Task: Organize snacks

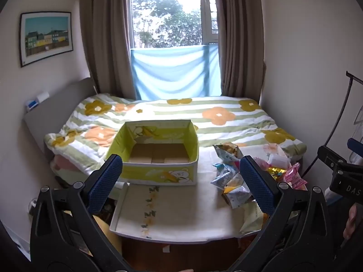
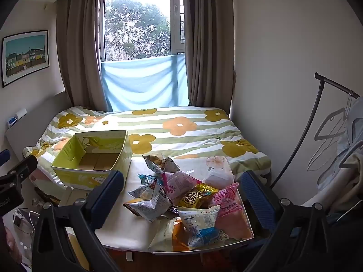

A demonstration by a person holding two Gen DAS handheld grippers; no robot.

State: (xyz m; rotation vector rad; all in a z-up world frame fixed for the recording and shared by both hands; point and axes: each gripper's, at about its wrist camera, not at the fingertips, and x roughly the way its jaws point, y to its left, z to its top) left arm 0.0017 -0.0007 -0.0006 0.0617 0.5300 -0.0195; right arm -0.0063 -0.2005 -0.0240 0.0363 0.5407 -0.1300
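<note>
Snacks [image 2: 181, 201] piled right side of white table [image 1: 181, 215] – gold pack lettering too blurry. Green bear box [image 1: 156, 151] far left, empty. Left gripper [image 1: 181, 183], right gripper [image 2: 181, 195] – both gaping, nothing held.

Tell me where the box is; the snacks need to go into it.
The box sits empty on the left of the table, against the bed, with the snacks piled to its right.

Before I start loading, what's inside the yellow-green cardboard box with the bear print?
Nothing yet: the yellow-green cardboard box shows only its bare brown cardboard floor. The strip of floor right behind its near wall is hidden in both views. All the snack packets are heaped on the table beside it.
</note>
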